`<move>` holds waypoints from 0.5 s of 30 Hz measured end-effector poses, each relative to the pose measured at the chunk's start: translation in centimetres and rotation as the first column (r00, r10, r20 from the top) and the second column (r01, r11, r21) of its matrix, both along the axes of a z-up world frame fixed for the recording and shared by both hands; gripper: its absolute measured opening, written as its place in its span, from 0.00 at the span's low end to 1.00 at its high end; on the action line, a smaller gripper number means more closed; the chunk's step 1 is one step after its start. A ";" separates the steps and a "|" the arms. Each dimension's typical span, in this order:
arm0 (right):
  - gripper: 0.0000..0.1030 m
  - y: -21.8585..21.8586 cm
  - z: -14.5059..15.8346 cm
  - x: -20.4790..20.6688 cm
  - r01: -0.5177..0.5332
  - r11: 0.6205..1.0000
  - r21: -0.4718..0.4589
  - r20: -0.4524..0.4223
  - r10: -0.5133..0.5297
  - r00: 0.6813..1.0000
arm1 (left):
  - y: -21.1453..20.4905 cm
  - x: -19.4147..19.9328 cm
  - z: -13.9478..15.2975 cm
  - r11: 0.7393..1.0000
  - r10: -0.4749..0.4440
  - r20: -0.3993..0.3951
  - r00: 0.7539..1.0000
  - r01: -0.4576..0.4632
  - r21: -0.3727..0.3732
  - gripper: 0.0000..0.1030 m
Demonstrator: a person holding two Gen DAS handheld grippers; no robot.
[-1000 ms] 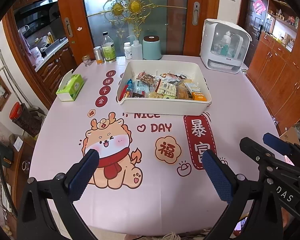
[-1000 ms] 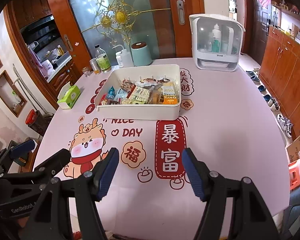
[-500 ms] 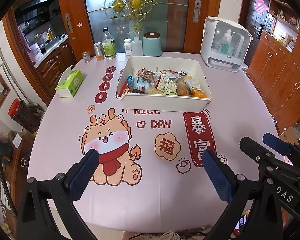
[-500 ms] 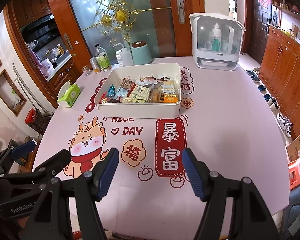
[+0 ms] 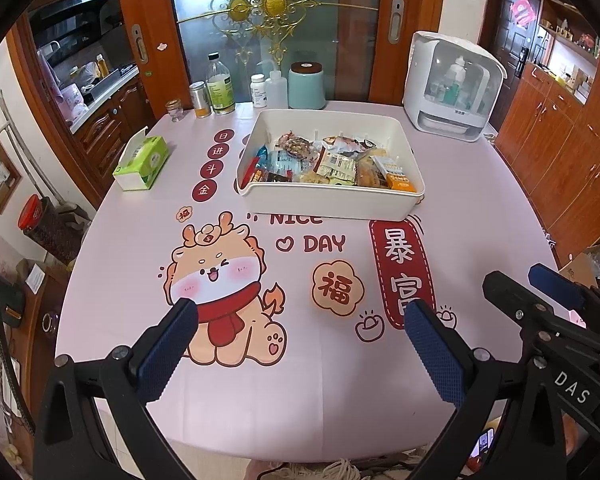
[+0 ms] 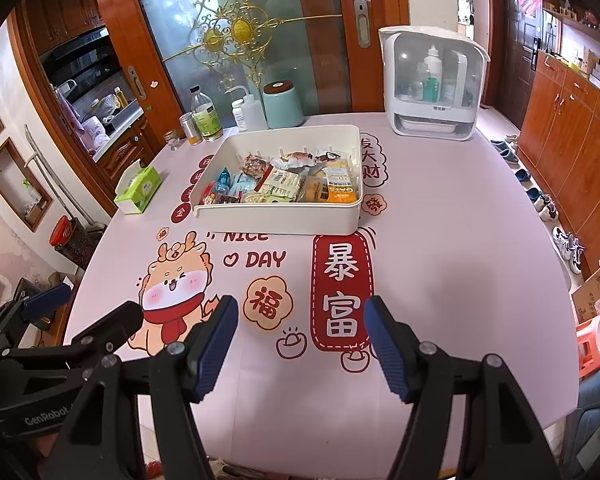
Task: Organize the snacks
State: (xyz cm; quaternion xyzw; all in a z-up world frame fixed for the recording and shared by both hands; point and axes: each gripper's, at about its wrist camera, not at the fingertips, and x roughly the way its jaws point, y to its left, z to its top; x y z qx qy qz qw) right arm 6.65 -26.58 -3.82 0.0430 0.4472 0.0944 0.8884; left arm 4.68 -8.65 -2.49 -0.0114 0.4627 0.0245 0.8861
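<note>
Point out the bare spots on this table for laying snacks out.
Bare cloth lies between the white bin and both grippers, and right of the bin below the white cabinet. Crowded: the far edge, with bottles and the green jar.

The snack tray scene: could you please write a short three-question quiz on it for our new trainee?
1. True or false: the white tray stands empty.
2. Which box lies left of the tray: A) green tissue box B) red tin C) blue carton?
3. Fill in: the left gripper and right gripper both have their jaws ____.

Key: 1 false, snack packets fill it; 2 A; 3 open, nothing between them.
</note>
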 end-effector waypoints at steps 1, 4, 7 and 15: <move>0.64 0.0 0.0 0.0 0.000 1.000 0.000 0.000 0.000 1.000 | -0.1 -0.1 0.0 1.000 0.000 -0.001 1.000 0.000 0.000 0.99; 0.64 0.1 0.0 0.0 0.000 1.000 0.000 0.000 0.000 1.000 | 0.0 0.0 0.0 1.000 0.000 0.000 1.000 0.000 0.000 0.99; 0.64 0.0 0.0 0.0 0.001 1.000 0.000 -0.001 -0.001 1.000 | 0.0 0.0 0.0 1.000 0.000 -0.001 1.000 0.000 0.001 0.99; 0.64 0.1 0.0 -0.2 0.001 1.000 0.001 -0.002 -0.001 1.000 | 0.1 -0.2 0.0 1.000 0.001 -0.001 1.000 -0.001 0.001 0.99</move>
